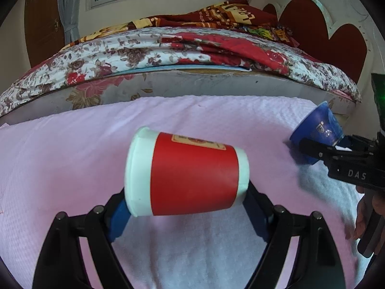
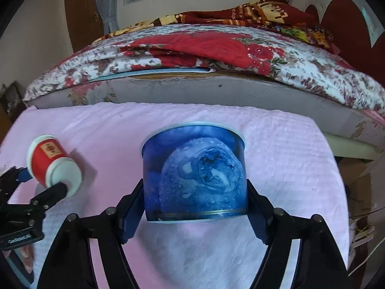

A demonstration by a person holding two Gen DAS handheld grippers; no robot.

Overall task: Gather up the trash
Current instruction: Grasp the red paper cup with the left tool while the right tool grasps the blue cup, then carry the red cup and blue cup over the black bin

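A red paper cup (image 1: 187, 173) with white ends lies sideways across my left gripper (image 1: 185, 192). The blue pads press on its two ends, so the gripper is shut on it, just over the pink towel (image 1: 72, 156). A blue printed tub (image 2: 195, 175) stands upright between the pads of my right gripper (image 2: 195, 202), which touch its two sides. The left wrist view shows the same blue tub (image 1: 317, 132) at the far right, tilted in the right gripper (image 1: 320, 149). The right wrist view shows the red cup (image 2: 53, 163) at the far left in the left gripper (image 2: 45, 183).
The pink towel (image 2: 276, 144) covers the surface under both grippers. Behind it runs a bed (image 2: 192, 89) with a floral cover (image 1: 120, 55) and a dark red blanket (image 1: 228, 14). A brown box (image 2: 353, 173) and clutter sit beyond the towel's right edge. A hand (image 1: 365, 214) grips the right handle.
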